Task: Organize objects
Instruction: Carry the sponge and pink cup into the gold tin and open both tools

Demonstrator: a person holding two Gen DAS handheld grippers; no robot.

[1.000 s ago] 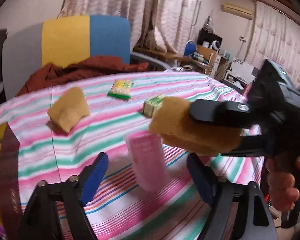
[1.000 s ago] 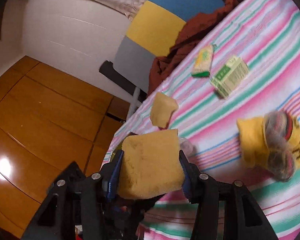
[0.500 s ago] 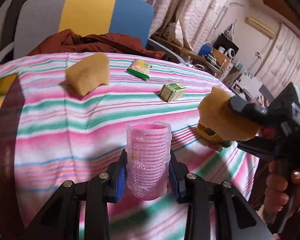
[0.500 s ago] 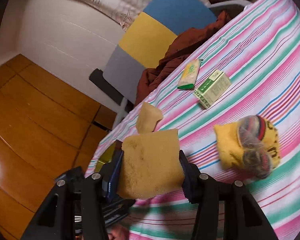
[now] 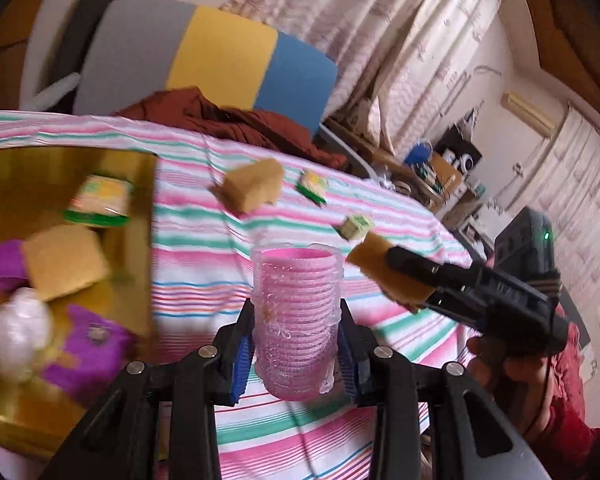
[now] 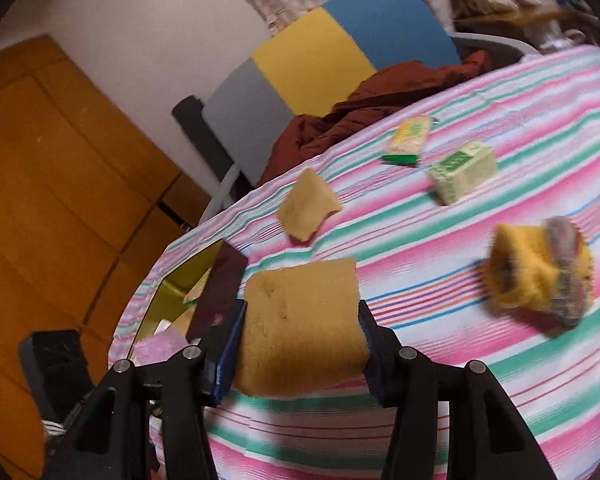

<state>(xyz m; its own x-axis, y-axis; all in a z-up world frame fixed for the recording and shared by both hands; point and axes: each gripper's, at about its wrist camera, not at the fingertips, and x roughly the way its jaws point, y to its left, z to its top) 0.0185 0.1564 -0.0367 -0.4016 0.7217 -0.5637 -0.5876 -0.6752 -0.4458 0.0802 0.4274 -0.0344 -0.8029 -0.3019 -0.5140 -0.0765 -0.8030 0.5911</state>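
My left gripper [image 5: 296, 344] is shut on a pink hair roller [image 5: 298, 320] and holds it above the striped tablecloth [image 5: 188, 280], just right of a gold box [image 5: 144, 216]. My right gripper [image 6: 300, 332] is shut on a tan sponge [image 6: 300, 320]; it also shows in the left wrist view [image 5: 388, 276], held above the table. The box holds a tan sponge [image 5: 60, 264], a green-and-yellow packet [image 5: 100, 200], purple items [image 5: 88, 352] and white items [image 5: 12, 332]. The box edge shows in the right wrist view [image 6: 180, 276].
On the cloth lie another tan sponge [image 6: 306, 208], a green-yellow packet [image 6: 408, 138], a small green box [image 6: 462, 170] and a yellow bundle with a grey scrubber [image 6: 540, 272]. A chair with a grey, yellow and blue back [image 5: 208, 56] and a brown garment [image 5: 228, 120] stands behind the table.
Both grippers have swung left toward the gold box, which has come into the left wrist view. The pink roller and the tan sponge stay gripped.
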